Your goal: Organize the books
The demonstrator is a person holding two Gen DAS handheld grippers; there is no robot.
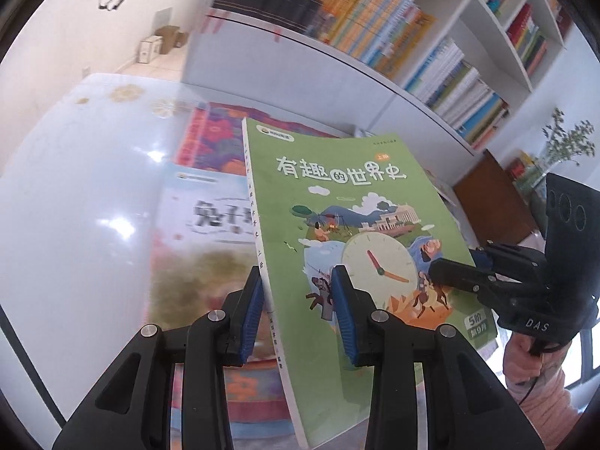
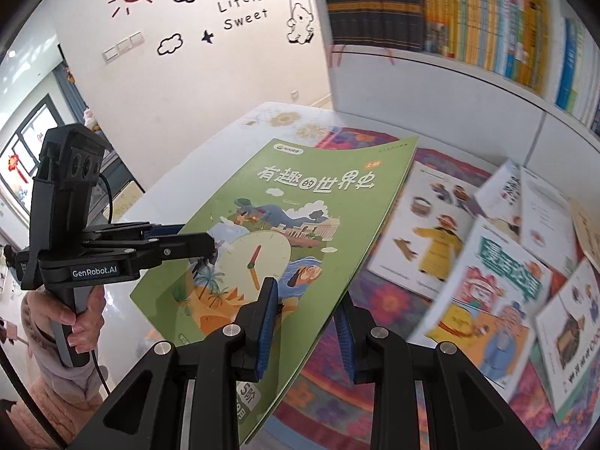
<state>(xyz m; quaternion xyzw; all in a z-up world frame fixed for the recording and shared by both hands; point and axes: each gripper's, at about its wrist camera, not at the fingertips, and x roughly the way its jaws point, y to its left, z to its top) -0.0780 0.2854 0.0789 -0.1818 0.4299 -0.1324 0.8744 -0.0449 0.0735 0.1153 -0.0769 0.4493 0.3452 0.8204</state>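
Observation:
A green picture book (image 1: 337, 187) with a clock on its cover hangs tilted above the table, carried between both grippers. My left gripper (image 1: 298, 277) is shut on its spine edge, blue pads on either side. In the same view my right gripper (image 1: 455, 262) clamps the opposite long edge. In the right wrist view the green book (image 2: 318, 195) sits between the pads of my right gripper (image 2: 308, 292), which is shut on it. The left gripper (image 2: 195, 238) grips the far edge there, held by a person's hand (image 2: 82, 322).
Several picture books (image 2: 487, 281) lie spread on a colourful flowered cloth (image 2: 390, 300), and a pale book (image 1: 210, 217) lies under the green one. A white bookshelf (image 1: 375, 18) packed with upright books rises behind the glossy white table (image 1: 75, 187). A plant (image 1: 566, 142) stands at the far right.

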